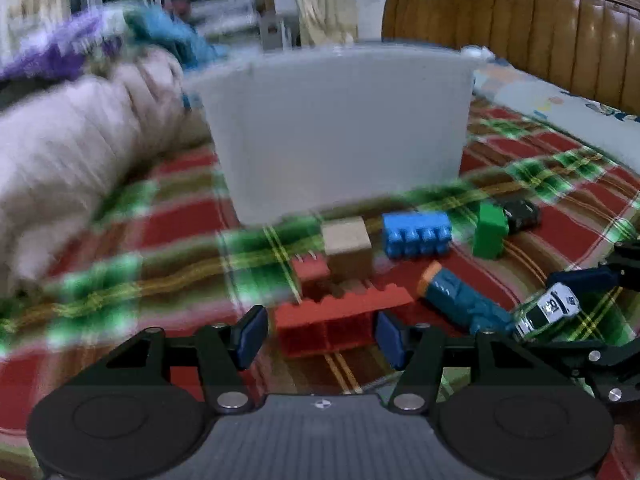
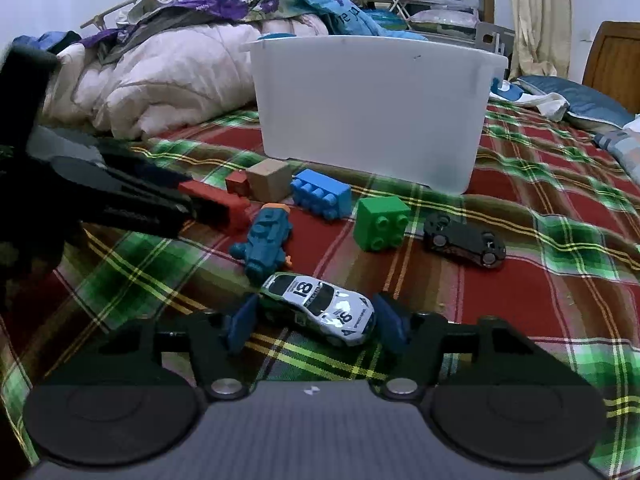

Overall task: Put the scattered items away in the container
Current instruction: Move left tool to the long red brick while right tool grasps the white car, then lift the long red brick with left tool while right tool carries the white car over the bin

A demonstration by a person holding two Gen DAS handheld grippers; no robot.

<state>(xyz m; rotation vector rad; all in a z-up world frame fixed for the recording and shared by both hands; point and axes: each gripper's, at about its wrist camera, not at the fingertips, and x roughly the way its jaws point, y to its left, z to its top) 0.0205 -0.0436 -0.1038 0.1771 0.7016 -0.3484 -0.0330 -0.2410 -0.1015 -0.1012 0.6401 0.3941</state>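
Observation:
My left gripper (image 1: 322,338) is open low over the bed, its pads on either side of a red brick (image 1: 328,320); the left pad stands a sliver off it. My right gripper (image 2: 318,326) is shut on a white toy car (image 2: 320,304), one pad at each end. The white container (image 2: 372,112) stands just behind the toys. Between it and the grippers lie a wooden cube (image 2: 268,180), a blue brick (image 2: 320,194), a green brick (image 2: 382,222), a black car (image 2: 464,240) and a teal toy (image 2: 266,240) with an orange tip.
Everything rests on a red and green plaid blanket (image 2: 540,280). A pink quilt (image 2: 160,88) with piled clothes rises at the left of the container. Pillows (image 2: 592,104) and a wooden headboard (image 1: 520,20) are at the right. A small red piece (image 2: 236,182) touches the cube.

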